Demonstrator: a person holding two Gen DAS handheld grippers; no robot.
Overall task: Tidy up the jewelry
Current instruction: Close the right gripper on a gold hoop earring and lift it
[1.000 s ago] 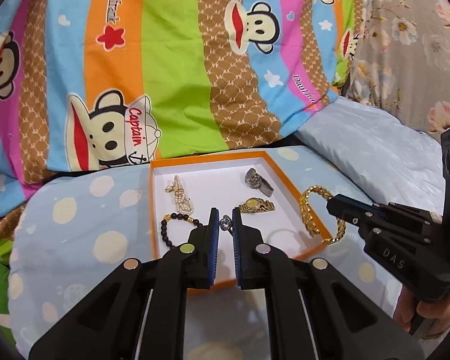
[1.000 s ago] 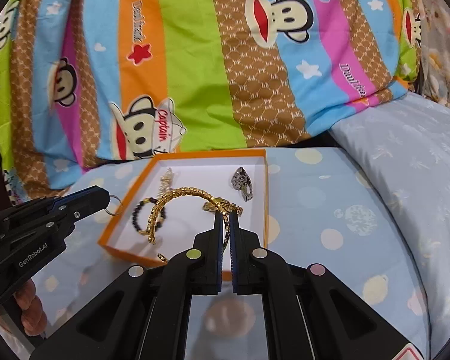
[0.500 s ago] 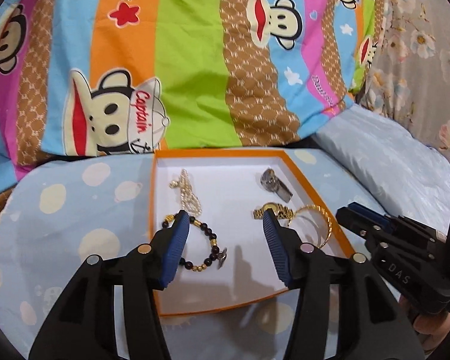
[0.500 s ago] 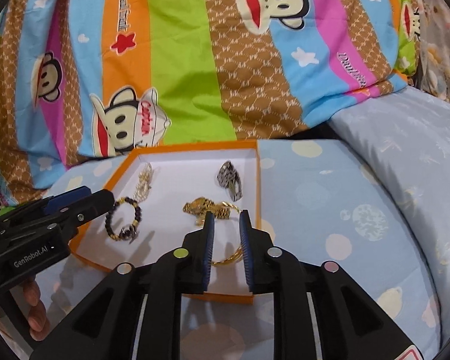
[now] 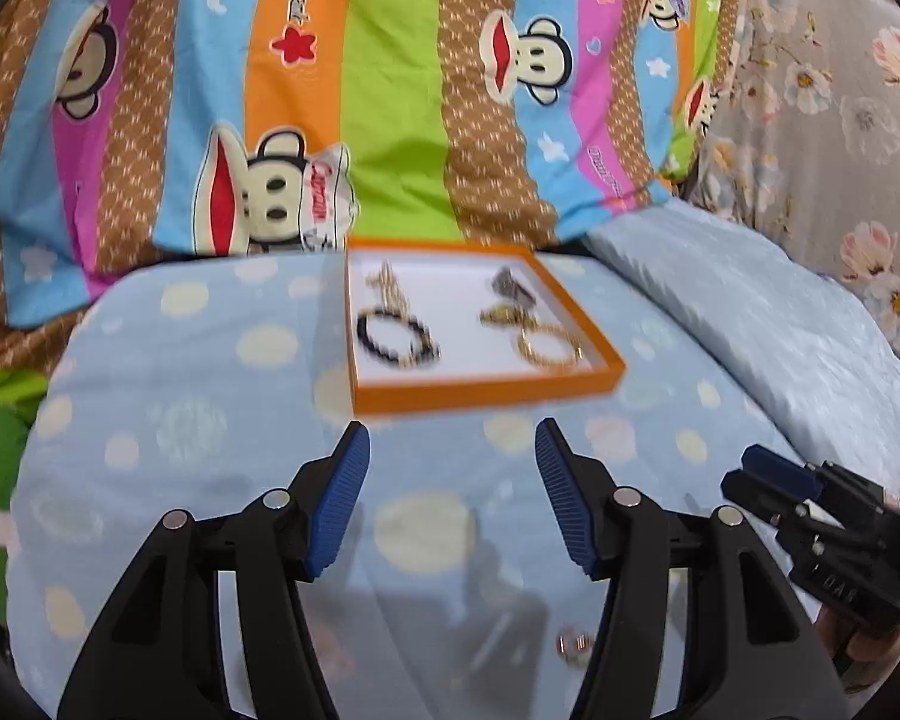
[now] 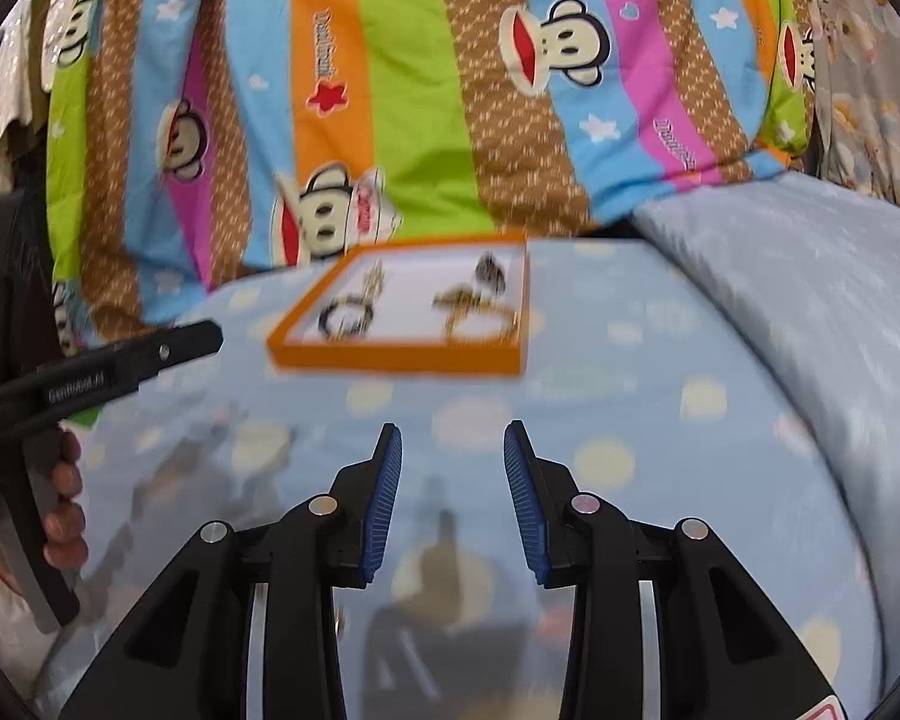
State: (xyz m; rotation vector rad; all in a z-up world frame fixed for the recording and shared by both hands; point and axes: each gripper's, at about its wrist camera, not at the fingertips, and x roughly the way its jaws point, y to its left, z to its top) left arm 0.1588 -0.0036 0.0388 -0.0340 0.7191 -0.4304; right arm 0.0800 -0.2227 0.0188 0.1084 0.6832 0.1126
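Box: an orange-rimmed box (image 5: pixel 486 387) with a white floor sits on the spotted blue bedding, ahead of both grippers and well apart from them.
Black bracelet: a ring of dark beads (image 5: pixel 397 341) lies in the near left part of the box.
Pale chain: a light, beaded strand (image 5: pixel 393 288) lies in the far left part, just behind the black bracelet; the blur hides whether the two touch.
Gold bracelet: a gold chain loop (image 5: pixel 549 348) lies in the near right part, close to the right rim.
Gold watch: a small gold piece (image 5: pixel 501 315), probably a watch, lies just behind the gold loop.
Grey piece: a small dark metallic item (image 5: pixel 510 288) lies in the far right corner; too blurred to name.
Left gripper (image 5: pixel 450 495): jaws opening, blue pads set wide, nothing between them, only bedding beneath.
Right gripper (image 6: pixel 453 495): jaws opening, a narrower gap than the left, nothing between the pads.
Hand: fingers (image 6: pixel 60 516) wrap the left gripper's handle at the left edge of the right wrist view.
Bedding: pale blue cloth with cream dots (image 5: pixel 210 432) under the box.
Blanket: a striped cartoon-monkey blanket (image 5: pixel 390 90) rises behind the box.
Pillow: a plain blue pillow (image 5: pixel 750 312) lies to the right of the box.
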